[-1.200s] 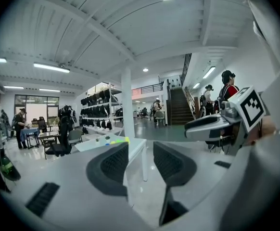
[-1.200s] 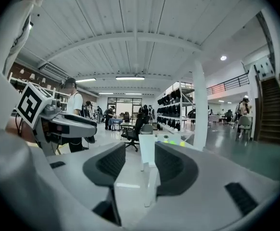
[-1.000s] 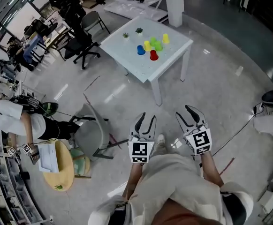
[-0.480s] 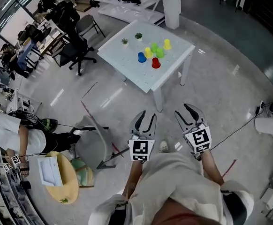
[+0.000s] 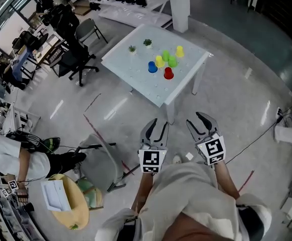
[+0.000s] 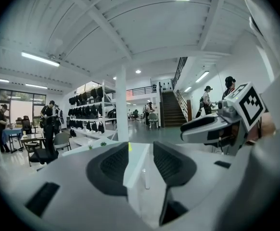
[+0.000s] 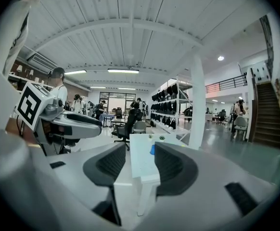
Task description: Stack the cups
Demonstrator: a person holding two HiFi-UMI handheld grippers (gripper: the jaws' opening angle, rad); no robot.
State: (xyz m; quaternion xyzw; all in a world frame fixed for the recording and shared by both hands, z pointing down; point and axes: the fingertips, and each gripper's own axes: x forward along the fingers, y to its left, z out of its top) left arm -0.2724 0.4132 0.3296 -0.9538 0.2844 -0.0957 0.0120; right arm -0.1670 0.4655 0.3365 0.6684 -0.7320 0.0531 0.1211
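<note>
White table [image 5: 136,79] stands well ahead of the person in the head view, and all the cups sit on it, well apart from both grippers. A blue cup [image 5: 152,67], a yellow cup [image 5: 159,61], a green cup [image 5: 165,55] and a second green cup [image 5: 172,62] crowd close together near the middle; whether any of them touch is too small to tell. A red cup [image 5: 168,73] stands just beside that cluster on the near side, and a second yellow cup [image 5: 179,50] stands a little apart on the far side. Two small potted plants [image 5: 147,42] sit toward the far edge.

The left gripper [image 5: 159,123] and right gripper [image 5: 195,119] are held side by side above the grey floor [image 5: 226,84], both pointing toward the table.

In the left gripper view, the left gripper [image 6: 141,150] has its jaws partly apart, the ribbed dark pads [image 6: 116,163] facing each other across a clear gap. Nothing is held or touched; only the distant table [image 6: 139,159] shows through the gap. The right gripper [image 6: 210,128] appears alongside.

In the right gripper view, the right gripper [image 7: 142,150] likewise has its jaws parted with a modest gap and grips nothing. The table [image 7: 141,165] and the blue cup [image 7: 152,149] show far off between them.
</note>
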